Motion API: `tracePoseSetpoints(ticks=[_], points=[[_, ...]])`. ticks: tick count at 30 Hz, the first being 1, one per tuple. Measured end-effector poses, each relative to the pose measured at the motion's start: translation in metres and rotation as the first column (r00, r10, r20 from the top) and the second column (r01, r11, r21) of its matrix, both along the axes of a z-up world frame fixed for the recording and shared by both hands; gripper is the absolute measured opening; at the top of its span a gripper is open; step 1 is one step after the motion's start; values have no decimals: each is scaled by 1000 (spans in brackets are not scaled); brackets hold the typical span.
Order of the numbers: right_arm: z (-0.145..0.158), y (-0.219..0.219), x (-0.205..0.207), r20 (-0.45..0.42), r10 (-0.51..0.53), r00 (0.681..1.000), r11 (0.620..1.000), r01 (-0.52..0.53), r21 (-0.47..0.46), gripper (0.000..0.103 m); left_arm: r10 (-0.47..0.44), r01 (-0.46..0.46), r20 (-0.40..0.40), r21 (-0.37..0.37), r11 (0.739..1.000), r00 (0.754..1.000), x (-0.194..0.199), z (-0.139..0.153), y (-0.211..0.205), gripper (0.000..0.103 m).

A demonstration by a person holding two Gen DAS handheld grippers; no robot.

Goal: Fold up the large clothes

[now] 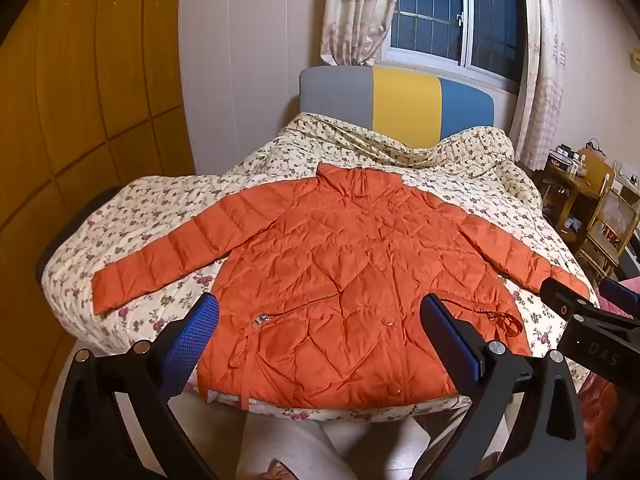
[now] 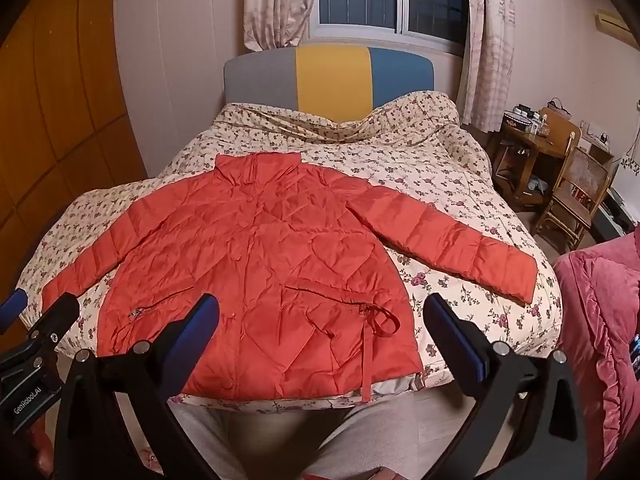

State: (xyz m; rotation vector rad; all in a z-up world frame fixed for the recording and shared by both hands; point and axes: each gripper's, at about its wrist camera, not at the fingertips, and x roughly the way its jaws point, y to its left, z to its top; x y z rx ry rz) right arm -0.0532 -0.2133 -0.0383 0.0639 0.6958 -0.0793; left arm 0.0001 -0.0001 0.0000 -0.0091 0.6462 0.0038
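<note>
An orange quilted puffer jacket (image 1: pixel 344 276) lies flat, front up, on the bed with the floral quilt (image 1: pixel 160 208), collar toward the headboard and both sleeves spread out. It also shows in the right wrist view (image 2: pixel 264 264). My left gripper (image 1: pixel 320 324) is open and empty, held above the jacket's hem. My right gripper (image 2: pixel 324 320) is open and empty, above the hem's right side near the drawstring bow (image 2: pixel 380 320). The right gripper shows at the right edge of the left wrist view (image 1: pixel 592 304); the left gripper shows at the left edge of the right wrist view (image 2: pixel 36 320).
A grey, yellow and blue headboard (image 1: pixel 400 100) stands under a curtained window (image 1: pixel 456 12). A wooden wardrobe (image 1: pixel 80 100) is at the left. A wooden chair (image 2: pixel 576 196) and cluttered desk (image 2: pixel 524 136) stand at the right. A pink quilt (image 2: pixel 600 320) lies at the near right.
</note>
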Motion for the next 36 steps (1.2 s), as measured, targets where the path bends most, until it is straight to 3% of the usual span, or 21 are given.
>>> tracePoseSetpoints(ticks=[36], points=[[-7, 1, 8, -32, 8, 999, 1000, -8, 3, 101, 0, 0, 0, -5, 1000, 1000, -1, -7, -4, 100]])
